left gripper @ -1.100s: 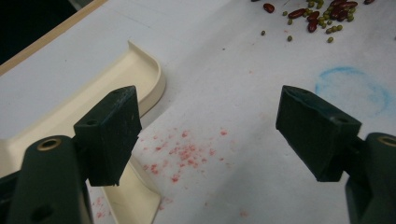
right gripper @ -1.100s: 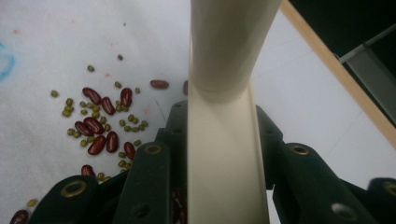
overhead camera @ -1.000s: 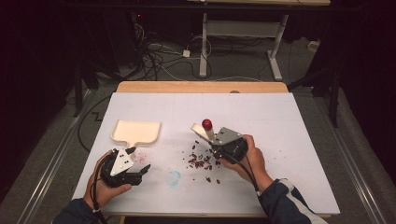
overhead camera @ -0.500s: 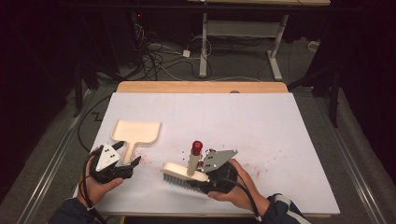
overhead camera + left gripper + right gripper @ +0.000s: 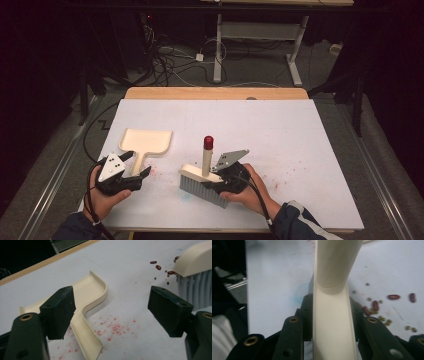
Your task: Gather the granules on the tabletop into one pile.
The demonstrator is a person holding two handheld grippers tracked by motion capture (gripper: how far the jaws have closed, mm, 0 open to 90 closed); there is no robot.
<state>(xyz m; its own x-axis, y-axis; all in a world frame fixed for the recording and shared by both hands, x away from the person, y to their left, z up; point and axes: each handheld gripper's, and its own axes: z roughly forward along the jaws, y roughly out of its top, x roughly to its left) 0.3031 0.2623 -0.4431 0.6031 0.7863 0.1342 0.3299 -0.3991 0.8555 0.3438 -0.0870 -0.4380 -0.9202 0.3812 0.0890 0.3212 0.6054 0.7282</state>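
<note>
The right gripper [image 5: 222,179] is pinching the brush [image 5: 202,181] on the worktop [image 5: 300,145]; the left gripper [image 5: 131,177] is hovering spread beside the dustpan [image 5: 145,142].

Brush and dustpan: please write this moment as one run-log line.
right hand-held gripper: shut on brush | left hand-held gripper: open, over dustpan handle | beans: beside brush on table

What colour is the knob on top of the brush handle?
Dark red, capping the cream brush handle's knob; it shows best in the high view.
</note>
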